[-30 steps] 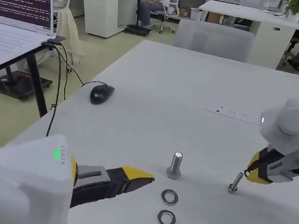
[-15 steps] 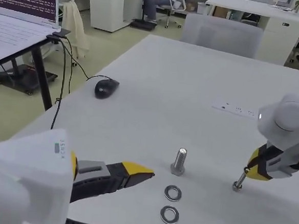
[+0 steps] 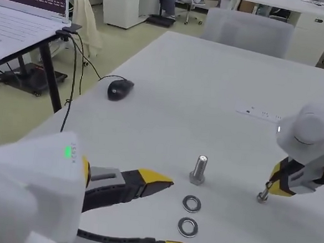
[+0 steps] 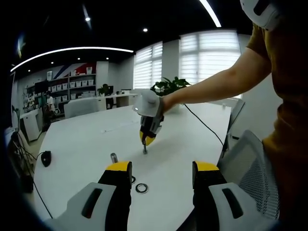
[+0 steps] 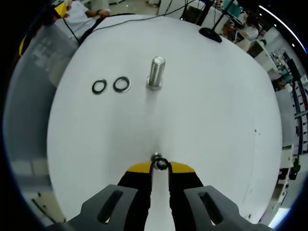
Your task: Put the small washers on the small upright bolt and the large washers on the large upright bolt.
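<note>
Right gripper (image 5: 161, 166) nearly closed, pinching the top of one slim silver bolt (image 5: 157, 157); left gripper (image 4: 162, 166) spread wide, holding nothing.
In the right gripper view, one thick silver hex-head bolt (image 5: 156, 72) stands upright at twelve o'clock, with two flat steel ring washers at eleven: the inner washer (image 5: 121, 84) just beside it, the outer washer (image 5: 99, 86) alongside. The white tabletop (image 3: 210, 75) also carries one black mouse (image 3: 120, 89) and one white power strip (image 3: 260, 113). Beyond it are a grey chair (image 3: 246, 30) and an open laptop (image 3: 25, 6) in an office.

large bolt (image 3: 198, 169) upright, two washers (image 3: 191, 203) flat beside, small bolt (image 3: 263, 195) apart
</note>
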`<state>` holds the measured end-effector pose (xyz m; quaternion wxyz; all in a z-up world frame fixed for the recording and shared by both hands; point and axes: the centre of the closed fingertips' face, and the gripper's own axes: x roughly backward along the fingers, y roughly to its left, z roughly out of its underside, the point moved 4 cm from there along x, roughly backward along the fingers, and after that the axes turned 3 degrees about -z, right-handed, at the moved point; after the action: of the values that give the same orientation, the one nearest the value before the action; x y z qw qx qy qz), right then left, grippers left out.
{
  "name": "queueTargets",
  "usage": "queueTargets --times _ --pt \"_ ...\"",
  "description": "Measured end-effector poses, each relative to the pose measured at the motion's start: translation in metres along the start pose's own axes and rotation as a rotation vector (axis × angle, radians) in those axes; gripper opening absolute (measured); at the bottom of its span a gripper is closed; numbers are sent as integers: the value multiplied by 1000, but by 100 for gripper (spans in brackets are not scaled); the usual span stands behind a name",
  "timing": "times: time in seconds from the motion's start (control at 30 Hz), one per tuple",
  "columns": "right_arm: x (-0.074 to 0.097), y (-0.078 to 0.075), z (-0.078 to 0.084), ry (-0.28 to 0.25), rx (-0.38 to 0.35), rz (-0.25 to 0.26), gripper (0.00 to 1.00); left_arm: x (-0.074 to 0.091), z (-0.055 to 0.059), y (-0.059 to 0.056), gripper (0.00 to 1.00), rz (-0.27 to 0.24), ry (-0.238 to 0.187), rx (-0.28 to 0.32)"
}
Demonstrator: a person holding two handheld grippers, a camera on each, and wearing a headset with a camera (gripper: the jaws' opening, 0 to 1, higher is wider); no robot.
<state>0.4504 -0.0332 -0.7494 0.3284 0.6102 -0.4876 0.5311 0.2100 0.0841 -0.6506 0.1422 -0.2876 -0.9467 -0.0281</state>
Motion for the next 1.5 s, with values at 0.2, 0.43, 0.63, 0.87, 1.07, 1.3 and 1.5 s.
queueTargets --times 0.2,0.43,0.63,0.87,1.07,1.3,1.5 --pt "-10 -1 2 -4 -16 -14 13 0 2 1 49 -1 2 7" --pt "-20 -2 5 -9 -20 -25 13 0 1 3 50 -5 5 6" --pt "-24 0 8 -9 -14 -28 15 0 2 3 50 -6 10 9" --pt "-13 2 12 -36 -44 -14 16 1 4 3 50 -7 19 6" --pt "-8 13 23 -46 -82 3 16 2 1 1 49 -5 20 -9" --pt "-2 29 31 -61 -104 8 16 3 -10 -5 50 1 -13 -36" --pt "-3 51 16 -80 -82 -1 16 8 -7 -10 50 16 -12 -21"
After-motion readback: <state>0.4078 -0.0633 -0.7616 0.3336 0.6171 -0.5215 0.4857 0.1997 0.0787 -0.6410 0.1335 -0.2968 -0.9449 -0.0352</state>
